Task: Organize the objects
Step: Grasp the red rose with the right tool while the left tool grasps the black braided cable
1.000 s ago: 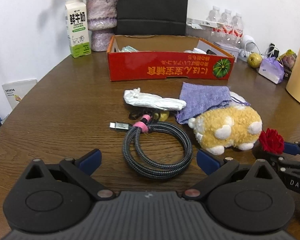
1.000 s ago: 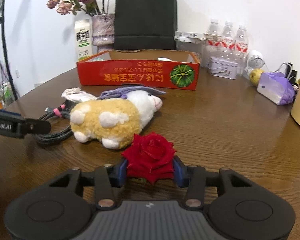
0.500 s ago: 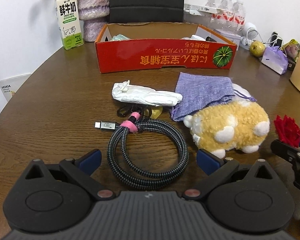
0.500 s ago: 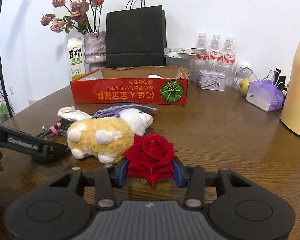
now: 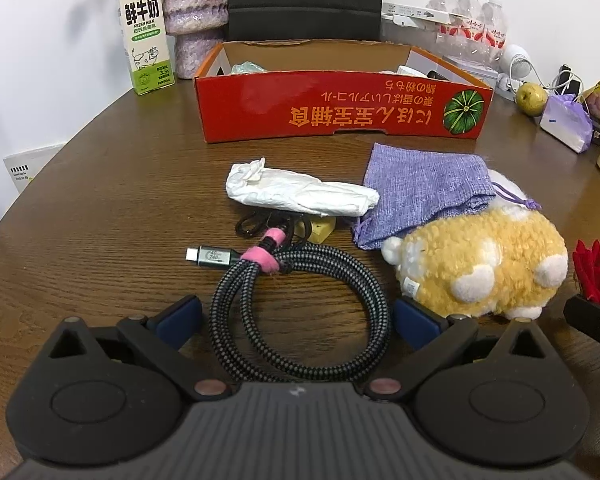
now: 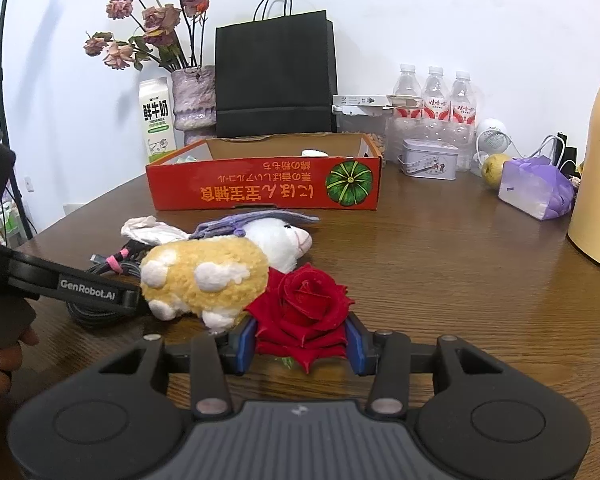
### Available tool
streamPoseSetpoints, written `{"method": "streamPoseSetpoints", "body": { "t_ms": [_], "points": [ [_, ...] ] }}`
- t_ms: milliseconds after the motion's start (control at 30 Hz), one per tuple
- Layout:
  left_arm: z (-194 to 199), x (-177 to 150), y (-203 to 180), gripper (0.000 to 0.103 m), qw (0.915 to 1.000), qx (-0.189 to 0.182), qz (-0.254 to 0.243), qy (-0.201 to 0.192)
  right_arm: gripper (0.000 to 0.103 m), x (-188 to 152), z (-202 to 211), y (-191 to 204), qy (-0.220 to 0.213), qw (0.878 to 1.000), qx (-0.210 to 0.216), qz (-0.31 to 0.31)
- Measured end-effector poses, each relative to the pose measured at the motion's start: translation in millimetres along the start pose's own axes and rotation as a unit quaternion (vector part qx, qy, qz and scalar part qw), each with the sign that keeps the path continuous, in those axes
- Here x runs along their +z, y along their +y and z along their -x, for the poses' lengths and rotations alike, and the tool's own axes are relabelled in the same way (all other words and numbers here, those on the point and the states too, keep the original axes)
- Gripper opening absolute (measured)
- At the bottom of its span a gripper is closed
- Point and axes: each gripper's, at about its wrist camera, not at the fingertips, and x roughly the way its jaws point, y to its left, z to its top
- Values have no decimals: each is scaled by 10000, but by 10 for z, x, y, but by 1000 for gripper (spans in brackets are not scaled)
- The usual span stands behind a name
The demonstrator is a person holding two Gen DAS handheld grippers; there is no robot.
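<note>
My right gripper (image 6: 300, 344) is shut on a red rose (image 6: 302, 306) and holds it above the table, next to a yellow and white plush toy (image 6: 208, 276). My left gripper (image 5: 296, 318) is open, its pads on either side of a coiled braided cable (image 5: 300, 308) with a pink tie. Beyond the cable lie a white crumpled wrap (image 5: 296, 192), a purple cloth pouch (image 5: 420, 188) and the plush toy (image 5: 480, 264). The rose also shows at the right edge of the left wrist view (image 5: 598, 272). A red cardboard box (image 5: 340, 108) stands open behind them.
A milk carton (image 5: 146, 28), a purple vase (image 6: 192, 96) with dried flowers and a black paper bag (image 6: 276, 76) stand behind the box. Water bottles (image 6: 432, 108), a tin (image 6: 428, 158), a pear (image 6: 494, 168), a purple bag (image 6: 536, 188) and a yellow jug (image 6: 596, 152) are at right.
My left gripper has moved forward and down over the cable, its pads now flanking the coil. My right gripper has risen with the rose held in it.
</note>
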Motion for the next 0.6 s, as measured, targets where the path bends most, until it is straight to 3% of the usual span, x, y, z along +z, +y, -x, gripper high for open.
{"method": "streamPoseSetpoints", "body": {
  "t_ms": [100, 200, 600],
  "points": [
    [2, -21, -10, 103, 10000, 14, 15, -78, 43, -4, -9, -2, 20, 10000, 10, -2],
    [32, -35, -21, 91, 9998, -24, -36, -211, 43, -4, -8, 2, 20, 10000, 9, -3],
    [96, -100, -47, 89, 9990, 73, -121, -416, 43, 0, -30, -23, 39, 10000, 1, -58]
  ]
}}
